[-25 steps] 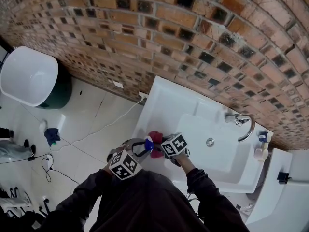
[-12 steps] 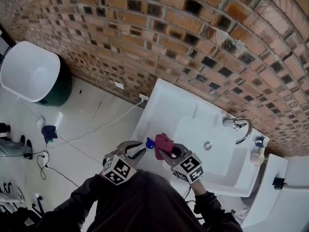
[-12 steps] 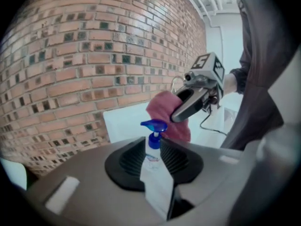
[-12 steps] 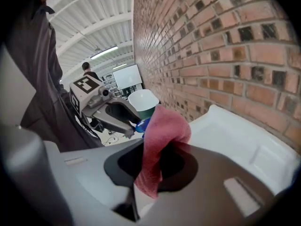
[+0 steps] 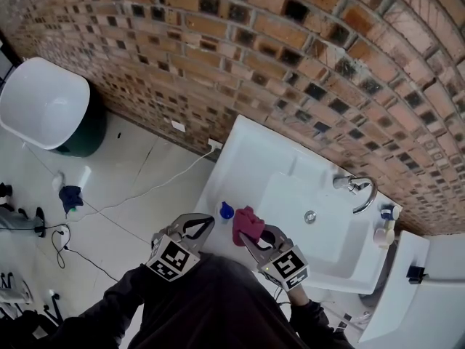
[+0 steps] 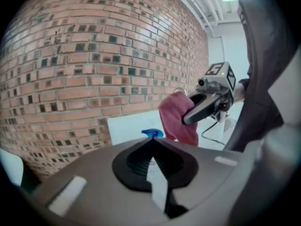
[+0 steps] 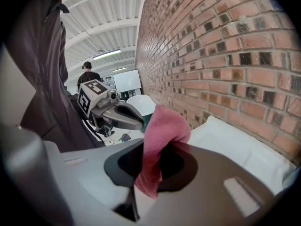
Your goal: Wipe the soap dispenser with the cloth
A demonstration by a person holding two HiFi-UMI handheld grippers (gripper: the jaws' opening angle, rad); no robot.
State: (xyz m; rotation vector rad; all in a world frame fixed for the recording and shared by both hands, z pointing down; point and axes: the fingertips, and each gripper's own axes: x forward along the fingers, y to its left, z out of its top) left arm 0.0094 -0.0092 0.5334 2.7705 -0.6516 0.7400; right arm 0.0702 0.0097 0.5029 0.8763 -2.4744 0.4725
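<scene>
Cloth (image 5: 248, 222): soft pinkish-red fabric, bunched into drooping folds. It rises out of the right tongs (image 5: 247, 238) over the sink's front-left part.
Dispenser (image 5: 227, 211): only a glossy blue plastic pump top with a beak-like shape is clear, and the body cannot be made out. It stands at the sink's left rim, just beside the cloth and just past the left tongs' tips. Whether the cloth touches it I cannot tell.
Right tongs: clamped on the cloth, which is pinched between the pads and spills out above and below them.
Left tongs (image 5: 208, 224): just closed. The curved grey fingers meet at the tips with nothing between them.
Sink (image 5: 251, 147): smooth white and rectangular with rounded corners, with a shallow basin and a small round metal drain (image 5: 310, 215).
Tap (image 5: 356, 188): shiny chrome with a hooked spout, at the back right.
Bottle (image 5: 382, 232): small and pale with a blue cap, on the rim right of the tap.
Wall (image 5: 218, 49): rough red-brown brick set with dark square insets and pale mortar.
Floor (image 5: 138, 169): glossy white tile.
</scene>
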